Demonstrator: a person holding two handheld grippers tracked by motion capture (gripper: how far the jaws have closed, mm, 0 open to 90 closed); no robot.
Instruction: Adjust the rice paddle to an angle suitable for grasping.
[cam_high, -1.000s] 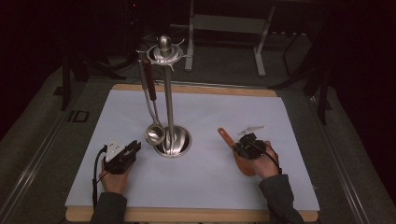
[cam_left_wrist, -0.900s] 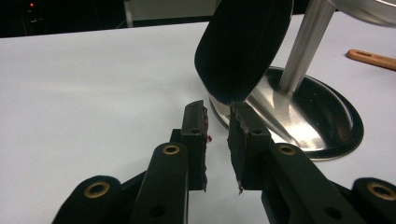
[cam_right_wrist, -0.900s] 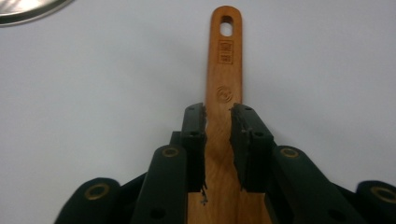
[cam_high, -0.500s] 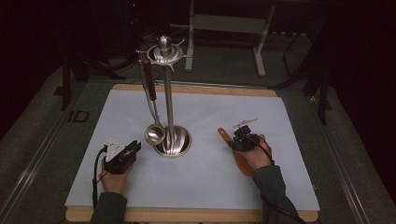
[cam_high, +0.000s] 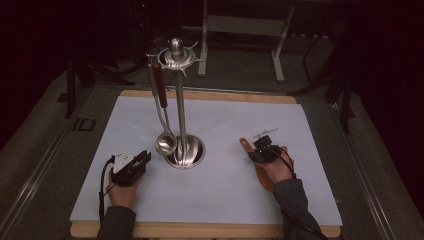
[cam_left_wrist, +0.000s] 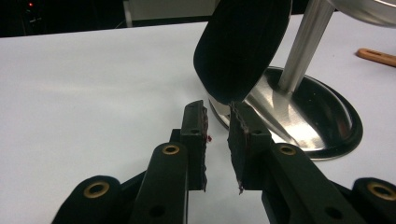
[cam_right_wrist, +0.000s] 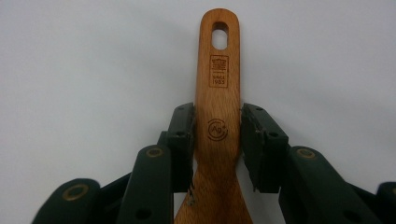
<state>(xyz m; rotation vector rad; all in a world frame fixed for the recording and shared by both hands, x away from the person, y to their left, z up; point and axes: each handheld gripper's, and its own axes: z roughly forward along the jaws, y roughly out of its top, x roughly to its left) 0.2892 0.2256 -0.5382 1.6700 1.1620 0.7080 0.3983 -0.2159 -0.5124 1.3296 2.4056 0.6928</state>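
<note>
A wooden spatula lies on the white mat, its holed handle end pointing to the far left. My right gripper has its pads pressed on both sides of that handle; in the high view it sits right of the stand. A steel utensil stand rises mid-table with a ladle hanging from its top ring. My left gripper is open with nothing in it. Its tips are just short of the dark ladle bowl and the stand's base; from above it lies left of the base.
The white mat covers a wooden table whose front edge is near the person's sleeves. Dark floor and metal frame legs lie beyond the far edge. The spatula handle appears past the stand in the left gripper view.
The right hand has shifted and tilted slightly over the spatula handle. The left gripper, stand and ladle have not moved.
</note>
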